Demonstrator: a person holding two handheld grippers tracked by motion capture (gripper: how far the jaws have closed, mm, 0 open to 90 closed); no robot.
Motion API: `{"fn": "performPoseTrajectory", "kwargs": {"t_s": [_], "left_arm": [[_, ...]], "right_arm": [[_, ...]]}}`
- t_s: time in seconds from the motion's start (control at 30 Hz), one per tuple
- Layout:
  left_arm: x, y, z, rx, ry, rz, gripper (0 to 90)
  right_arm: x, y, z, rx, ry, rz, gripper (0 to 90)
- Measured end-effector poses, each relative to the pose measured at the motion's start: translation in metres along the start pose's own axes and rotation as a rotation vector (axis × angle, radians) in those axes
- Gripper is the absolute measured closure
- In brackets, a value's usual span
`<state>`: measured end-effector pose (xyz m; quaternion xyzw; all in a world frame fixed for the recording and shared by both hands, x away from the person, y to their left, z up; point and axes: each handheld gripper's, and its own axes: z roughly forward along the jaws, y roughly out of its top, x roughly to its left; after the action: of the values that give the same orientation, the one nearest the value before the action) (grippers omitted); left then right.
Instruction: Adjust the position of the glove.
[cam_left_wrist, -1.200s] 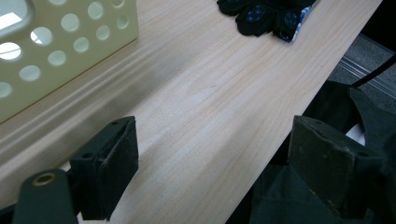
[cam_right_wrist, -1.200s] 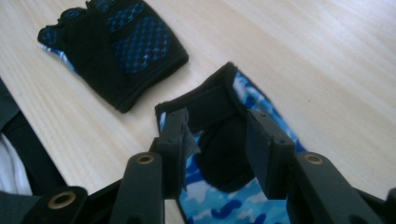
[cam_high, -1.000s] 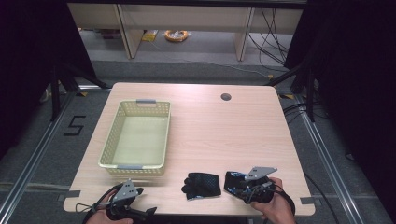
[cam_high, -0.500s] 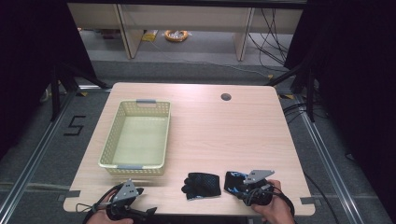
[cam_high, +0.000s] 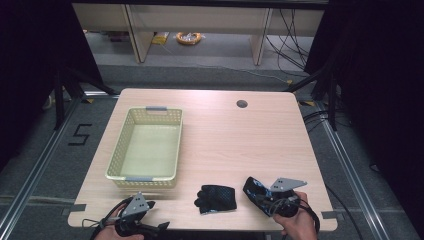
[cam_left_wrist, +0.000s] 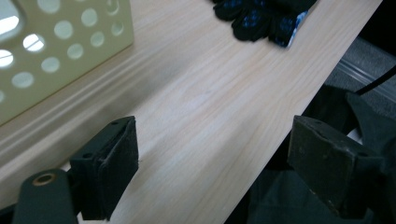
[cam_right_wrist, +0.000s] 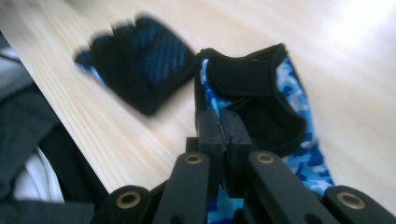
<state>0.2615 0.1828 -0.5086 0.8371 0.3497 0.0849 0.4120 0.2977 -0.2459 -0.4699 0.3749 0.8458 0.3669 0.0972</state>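
So: our right gripper (cam_right_wrist: 219, 122) clamped on camo glove (cam_right_wrist: 299, 140), jaws just closing; black glove (cam_high: 216, 198) just left of it on worktop (cam_high: 240, 145); left gripper (cam_left_wrist: 210, 163) wide open, idle. Basket (cam_high: 146, 150) empty; both gloves unplaced, we judge.

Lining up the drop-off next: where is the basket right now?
In the high view the basket sits on the table's left half, up and left of the black glove; the left gripper is just below its near edge.

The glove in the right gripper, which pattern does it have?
Blue camouflage with black trim on the glove, clearest in the right gripper view.
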Motion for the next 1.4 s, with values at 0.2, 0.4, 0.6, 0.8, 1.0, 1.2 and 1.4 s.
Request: {"fn": "performPoseTrajectory", "kwargs": {"t_s": [0.2, 0.4, 0.6, 0.8, 1.0, 1.2, 1.4], "left_arm": [[-0.018, 0.013, 0.005, -0.042, -0.005, 0.038, 15.5], [-0.034, 0.033, 0.015, -0.072, -0.044, 0.069, 15.6], [-0.042, 0.045, 0.024, -0.108, -0.044, 0.087, 16.0], [-0.053, 0.049, 0.031, -0.107, -0.066, 0.113, 17.5], [-0.056, 0.048, 0.037, -0.071, -0.064, 0.143, 18.8], [-0.057, 0.044, 0.041, -0.075, -0.072, 0.121, 20.5], [-0.055, 0.040, 0.049, -0.060, -0.070, 0.141, 22.2]], "right_arm": [[0.019, 0.018, -0.009, -0.047, 0.021, -0.009, 88.9], [0.033, 0.034, -0.005, -0.075, 0.042, 0.008, 88.8], [0.044, 0.044, 0.006, -0.063, 0.070, 0.024, 88.8], [0.050, 0.047, 0.025, -0.047, 0.085, 0.026, 88.7], [0.062, 0.055, 0.044, -0.017, 0.119, 0.043, 88.7], [0.074, 0.064, 0.066, 0.020, 0.121, 0.034, 88.5], [0.075, 0.060, 0.085, 0.046, 0.140, 0.054, 87.0]]}}
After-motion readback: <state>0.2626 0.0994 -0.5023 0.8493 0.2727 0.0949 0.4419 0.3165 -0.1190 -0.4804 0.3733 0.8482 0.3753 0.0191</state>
